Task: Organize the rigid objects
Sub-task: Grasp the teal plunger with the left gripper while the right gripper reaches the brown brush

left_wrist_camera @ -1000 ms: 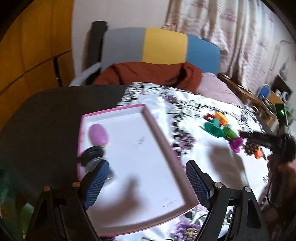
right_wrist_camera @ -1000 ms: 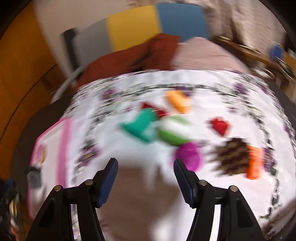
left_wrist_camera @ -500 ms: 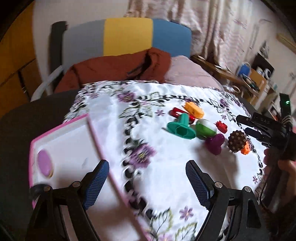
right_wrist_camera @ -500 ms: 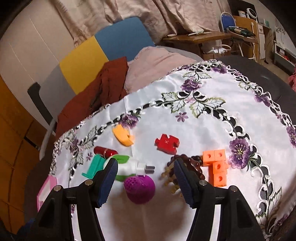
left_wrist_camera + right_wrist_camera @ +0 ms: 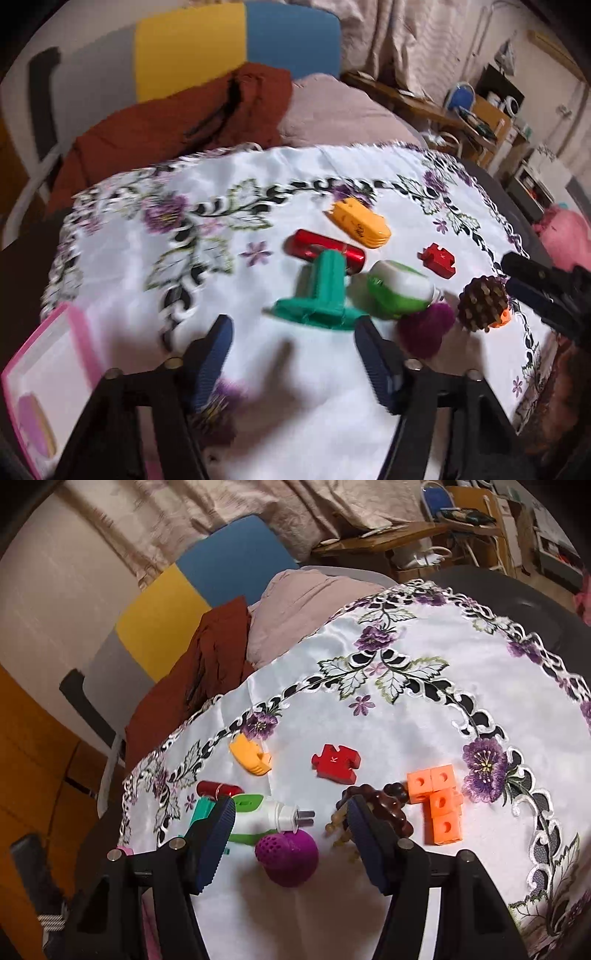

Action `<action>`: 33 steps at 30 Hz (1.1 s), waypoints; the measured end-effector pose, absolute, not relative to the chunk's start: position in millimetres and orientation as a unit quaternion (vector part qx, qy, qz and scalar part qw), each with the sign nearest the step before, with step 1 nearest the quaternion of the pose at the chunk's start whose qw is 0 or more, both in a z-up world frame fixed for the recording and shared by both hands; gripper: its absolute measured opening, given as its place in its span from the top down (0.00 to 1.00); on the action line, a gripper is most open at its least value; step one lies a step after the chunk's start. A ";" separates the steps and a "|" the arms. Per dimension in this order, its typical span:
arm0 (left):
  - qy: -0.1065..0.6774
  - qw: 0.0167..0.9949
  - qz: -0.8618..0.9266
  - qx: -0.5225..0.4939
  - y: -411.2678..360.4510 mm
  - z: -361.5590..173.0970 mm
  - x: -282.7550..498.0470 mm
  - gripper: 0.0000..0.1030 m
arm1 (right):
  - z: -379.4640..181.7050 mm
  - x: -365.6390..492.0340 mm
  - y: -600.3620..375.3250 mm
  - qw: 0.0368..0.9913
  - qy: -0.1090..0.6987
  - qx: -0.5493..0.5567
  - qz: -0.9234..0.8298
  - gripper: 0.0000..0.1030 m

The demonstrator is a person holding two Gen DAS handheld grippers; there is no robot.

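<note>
- Left gripper (image 5: 293, 354) points down at the embroidered tablecloth (image 5: 258, 206); its jaws are closing with nothing between them, only bare cloth. The teal T-shaped piece (image 5: 321, 299) lies just beyond the fingertips, at 12 o'clock from the right pad.
- Right gripper (image 5: 290, 834) stands half apart and holds nothing. The purple perforated ball (image 5: 287, 856) sits in the gap without touching either pad.
- Rigid objects lie clustered on the cloth: red cylinder (image 5: 325, 249), orange clip (image 5: 358, 221), green-and-white plug (image 5: 400, 291), red puzzle piece (image 5: 335, 762), brown beaded massager (image 5: 384, 808) and orange linked cubes (image 5: 437, 801).
- Pink-rimmed tray (image 5: 44, 373) sits at 9 o'clock from the cluster, at the table's edge, with a purple oval item (image 5: 35, 424) in it; it is judged the destination.
- Judged step: pick the ball with the right gripper. Centre both pads on its widest line before closing, since a round body is likely to squirt out.
- Keep the right pad clear of the massager pegs at 3 o'clock from the ball, and the left pad off the plug.
- Hold the left gripper back from the teal piece until the right is clear; the two tools crowd one cluster.
</note>
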State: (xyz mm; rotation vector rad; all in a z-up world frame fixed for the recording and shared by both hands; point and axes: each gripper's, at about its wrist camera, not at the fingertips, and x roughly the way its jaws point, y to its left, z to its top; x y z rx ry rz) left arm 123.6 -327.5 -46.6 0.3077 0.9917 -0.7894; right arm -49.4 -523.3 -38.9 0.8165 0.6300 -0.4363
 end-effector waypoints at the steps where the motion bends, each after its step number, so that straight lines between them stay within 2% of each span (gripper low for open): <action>1: 0.466 0.790 -0.370 0.147 -334.7 -49.7 127.1 0.38 | -39.6 -49.3 -523.6 0.846 0.300 0.391 -0.205 0.36; 4: 0.473 0.782 -0.371 0.165 -355.6 -58.5 135.1 0.49 | -38.4 -49.5 -524.1 0.847 0.296 0.391 -0.204 0.36; 12: 0.504 0.753 -0.380 0.189 -386.6 -83.3 151.3 0.53 | -41.1 -51.6 -528.4 0.842 0.291 0.408 -0.201 0.36; 13: 0.506 0.749 -0.381 0.193 -389.0 -86.8 151.8 0.56 | -40.6 -51.4 -527.7 0.843 0.290 0.406 -0.200 0.36; 14: 0.512 0.746 -0.379 0.193 -389.7 -91.2 152.8 0.70 | -39.5 -51.4 -526.7 0.845 0.288 0.402 -0.201 0.36; 23: 0.500 0.766 -0.378 0.145 -355.6 -87.0 134.4 0.71 | -36.2 -77.4 -547.5 0.831 0.229 0.447 -0.239 0.36; 33: 0.477 0.791 -0.368 0.101 -301.0 -68.6 101.4 0.71 | -51.9 -84.1 -562.9 0.798 0.241 0.483 -0.269 0.36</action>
